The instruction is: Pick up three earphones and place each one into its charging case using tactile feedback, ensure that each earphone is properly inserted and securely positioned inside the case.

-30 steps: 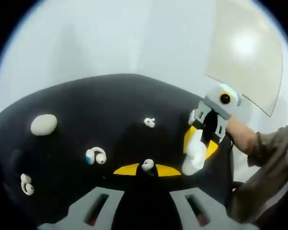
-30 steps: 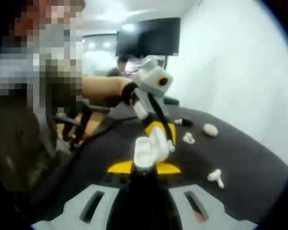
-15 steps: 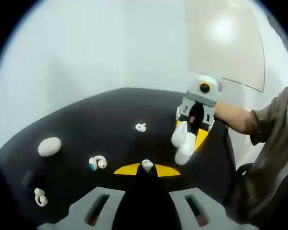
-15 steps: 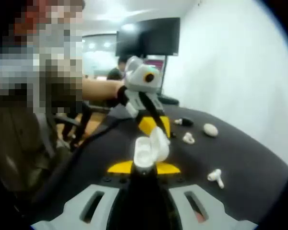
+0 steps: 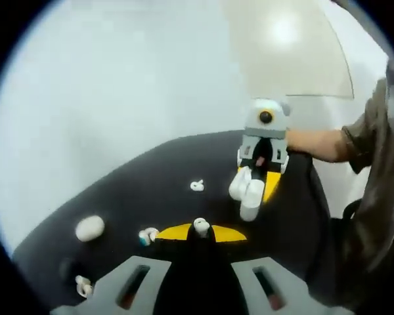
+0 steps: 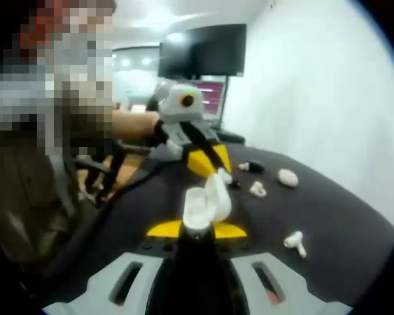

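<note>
Right gripper [image 6: 198, 226] is clamped on an open white charging case [image 6: 203, 205] — lid flipped up, cavity facing up, held above the black table [image 6: 341, 223]. In the left gripper view the same case [image 5: 247, 190] hangs from the other gripper's yellow-tipped jaws, over the table's far side near its right edge.

Left gripper [image 5: 201, 231] pinches a small white earphone [image 5: 201, 226] right at its jaw tips. In the right gripper view the left gripper [image 6: 213, 172] comes in from the upper left, jaw tips just above and behind the case lid; touching or apart — can't tell, and the earphone there is too small to make out.

Loose on the table, left gripper view: a white oval case [image 5: 90, 228] toward the left edge, an ear-hook earphone w/ a blue spot [image 5: 147, 235] just left of the jaw tips, a small white earphone [image 5: 197, 186] further back, another white one [image 5: 84, 285] near the front-left edge.

Right gripper view also shows a stemmed earphone [image 6: 295, 242] near the right edge, well apart from the case.
</note>
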A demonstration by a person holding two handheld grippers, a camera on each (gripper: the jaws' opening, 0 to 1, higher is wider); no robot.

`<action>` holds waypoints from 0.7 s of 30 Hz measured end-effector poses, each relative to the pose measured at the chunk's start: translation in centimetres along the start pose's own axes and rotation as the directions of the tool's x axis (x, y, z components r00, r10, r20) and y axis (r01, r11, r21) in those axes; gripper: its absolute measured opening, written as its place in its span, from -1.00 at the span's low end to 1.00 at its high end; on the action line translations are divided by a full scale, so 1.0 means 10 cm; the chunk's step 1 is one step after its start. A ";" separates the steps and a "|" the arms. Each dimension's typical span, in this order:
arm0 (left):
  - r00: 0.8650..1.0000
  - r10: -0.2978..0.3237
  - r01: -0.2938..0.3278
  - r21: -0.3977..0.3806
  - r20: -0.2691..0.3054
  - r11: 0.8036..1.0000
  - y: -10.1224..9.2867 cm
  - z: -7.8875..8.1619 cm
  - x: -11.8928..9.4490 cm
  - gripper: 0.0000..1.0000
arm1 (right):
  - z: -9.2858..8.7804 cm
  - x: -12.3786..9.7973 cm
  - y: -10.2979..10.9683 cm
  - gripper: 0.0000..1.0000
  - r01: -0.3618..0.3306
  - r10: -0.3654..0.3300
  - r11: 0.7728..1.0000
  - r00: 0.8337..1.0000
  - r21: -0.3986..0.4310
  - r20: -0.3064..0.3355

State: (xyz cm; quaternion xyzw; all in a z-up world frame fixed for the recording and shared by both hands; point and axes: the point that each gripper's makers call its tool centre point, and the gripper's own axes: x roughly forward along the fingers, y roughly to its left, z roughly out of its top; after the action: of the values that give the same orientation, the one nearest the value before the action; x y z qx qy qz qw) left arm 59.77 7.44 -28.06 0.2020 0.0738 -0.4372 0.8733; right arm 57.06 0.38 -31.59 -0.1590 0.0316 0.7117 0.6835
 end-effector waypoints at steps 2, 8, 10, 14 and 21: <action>0.999 0.011 -0.012 0.029 0.030 0.999 0.01 0.11 -0.04 -0.84 | 0.00 0.00 0.00 -0.66 0.000 0.000 1.000 1.000 0.004 0.000; 0.998 -0.021 0.015 0.103 0.058 0.995 -0.10 0.29 -0.05 -0.84 | 0.00 0.00 0.00 -0.66 0.000 0.000 1.000 1.000 0.012 -0.001; 0.997 -0.039 0.031 0.111 0.073 0.993 -0.17 0.35 -0.04 -0.84 | 0.00 0.00 0.00 -0.66 0.000 0.000 1.000 1.000 0.013 -0.001; 0.995 -0.090 0.082 0.220 0.029 0.972 -0.30 0.39 0.02 -0.84 | 0.00 0.00 0.00 -0.66 -0.001 0.001 1.000 1.000 0.014 -0.001; 0.992 -0.116 0.126 0.329 -0.049 0.936 -0.39 0.44 0.09 -0.84 | 0.00 0.00 0.00 -0.66 -0.001 0.001 1.000 1.000 0.015 -0.001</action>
State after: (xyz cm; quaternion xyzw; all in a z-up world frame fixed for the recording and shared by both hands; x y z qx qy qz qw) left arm 57.03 2.81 -25.49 0.3470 0.0240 -0.4933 0.7973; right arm 57.04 0.42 -31.62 -0.1542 0.0370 0.7117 0.6843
